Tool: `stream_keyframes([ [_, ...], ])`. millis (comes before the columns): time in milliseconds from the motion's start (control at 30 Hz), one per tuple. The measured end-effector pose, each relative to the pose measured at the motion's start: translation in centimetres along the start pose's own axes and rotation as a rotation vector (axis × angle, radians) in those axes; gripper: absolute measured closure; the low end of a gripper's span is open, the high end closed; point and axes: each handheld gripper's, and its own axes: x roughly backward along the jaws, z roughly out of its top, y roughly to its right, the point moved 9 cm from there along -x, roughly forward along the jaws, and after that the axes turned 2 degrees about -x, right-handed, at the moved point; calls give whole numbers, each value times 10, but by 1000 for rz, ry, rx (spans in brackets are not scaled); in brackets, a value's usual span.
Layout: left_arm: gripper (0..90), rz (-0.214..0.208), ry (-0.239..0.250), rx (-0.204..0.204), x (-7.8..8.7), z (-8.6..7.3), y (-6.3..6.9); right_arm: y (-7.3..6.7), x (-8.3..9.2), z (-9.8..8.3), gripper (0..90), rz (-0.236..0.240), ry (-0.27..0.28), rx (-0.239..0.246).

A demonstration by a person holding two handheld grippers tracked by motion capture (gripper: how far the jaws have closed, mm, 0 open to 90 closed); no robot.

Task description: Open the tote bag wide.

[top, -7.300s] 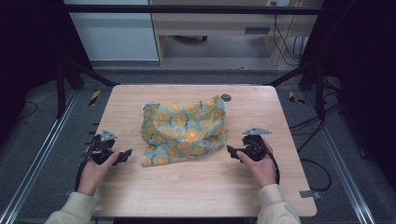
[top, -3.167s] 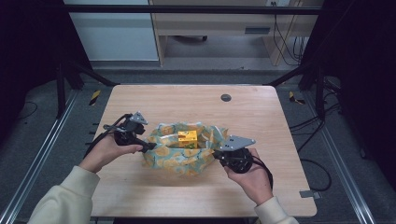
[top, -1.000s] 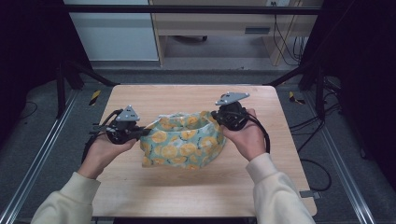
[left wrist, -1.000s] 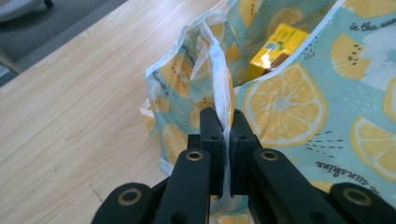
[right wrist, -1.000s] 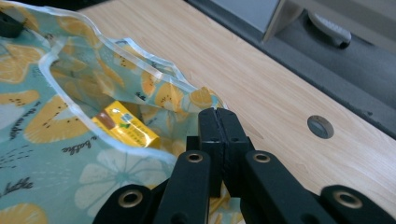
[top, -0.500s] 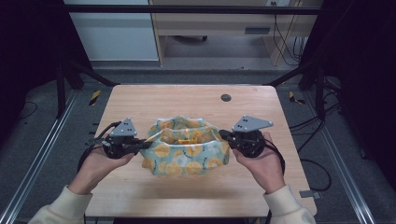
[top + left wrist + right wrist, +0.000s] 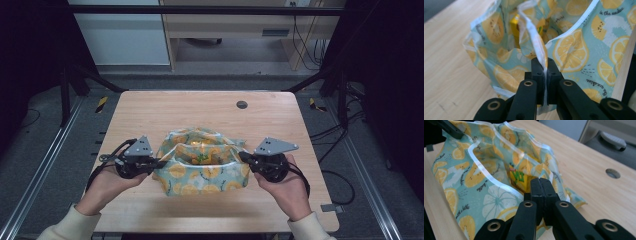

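Observation:
A teal cloth (image 7: pixel 202 172) printed with orange slices sits bunched in the middle of the table, its white hem lifted at both sides. A yellow packet (image 7: pixel 202 156) lies in its hollow. My left gripper (image 7: pixel 159 162) is shut on the cloth's left edge. The left gripper view shows the hem pinched between the jaws of that gripper (image 7: pixel 543 67), with the cloth (image 7: pixel 571 50) and yellow packet (image 7: pixel 514 27) beyond. My right gripper (image 7: pixel 243 157) is shut on the right edge. In the right gripper view its jaws (image 7: pixel 541 186) clamp the cloth (image 7: pixel 474 177) beside the yellow packet (image 7: pixel 517 178).
The wooden table (image 7: pixel 150 115) has a round dark hole (image 7: pixel 242 104) at its far right. Black frame rails run along both sides on the floor. The left gripper's jaw (image 7: pixel 449 127) shows at the top left of the right gripper view.
Both hands have drawn toward the near edge, the right one farther, from the cloth's far right corner. The cloth now hangs stretched between the two grippers, its mouth open around the packet.

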Motion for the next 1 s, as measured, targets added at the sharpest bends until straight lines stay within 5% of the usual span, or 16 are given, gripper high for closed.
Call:
stream_keyframes([
  [433,880,-13,-88,-1,-34,-24,3,5,-27,-42,900,10,-91,-47],
  [667,877,-12,-81,24,-44,-32,2,8,-38,-50,894,14,-117,-53],
  [1000,874,-15,-81,29,-49,-34,1,12,-39,-40,557,-6,-115,-51],
])
